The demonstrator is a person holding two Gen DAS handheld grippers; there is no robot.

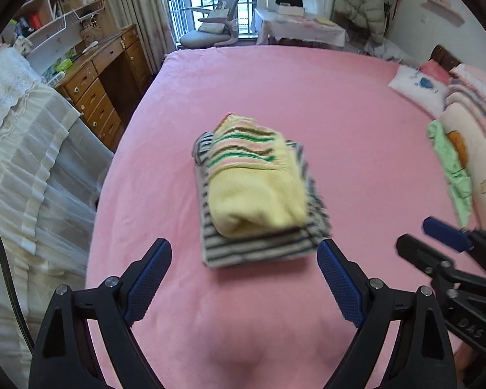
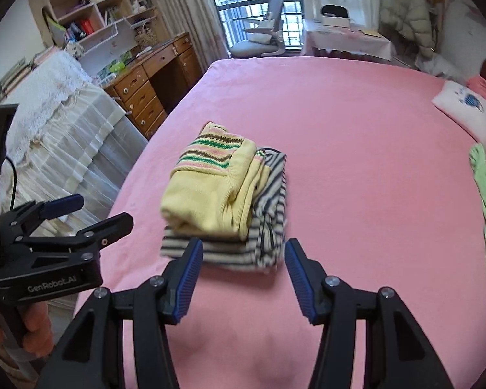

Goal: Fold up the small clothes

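A folded yellow knit garment with green, brown and pink stripes [image 1: 256, 181] lies on top of a folded black-and-white striped garment [image 1: 259, 246] in the middle of the pink bed [image 1: 307, 97]. The same stack shows in the right wrist view, yellow [image 2: 207, 191] over striped [image 2: 269, 227]. My left gripper [image 1: 244, 259] is open and empty, just short of the stack's near edge. My right gripper [image 2: 243, 259] is open and empty, its fingertips at the stack's near edge. Each gripper shows in the other's view, the right one [image 1: 437, 240] and the left one [image 2: 90, 210].
A light green garment [image 1: 450, 168] lies at the bed's right side beside pillows and folded bedding [image 1: 469, 123]. A lace-covered piece of furniture [image 1: 26, 162] and a wooden desk [image 1: 103, 90] stand left of the bed. A chair [image 1: 217, 22] and small table [image 1: 298, 29] stand beyond it.
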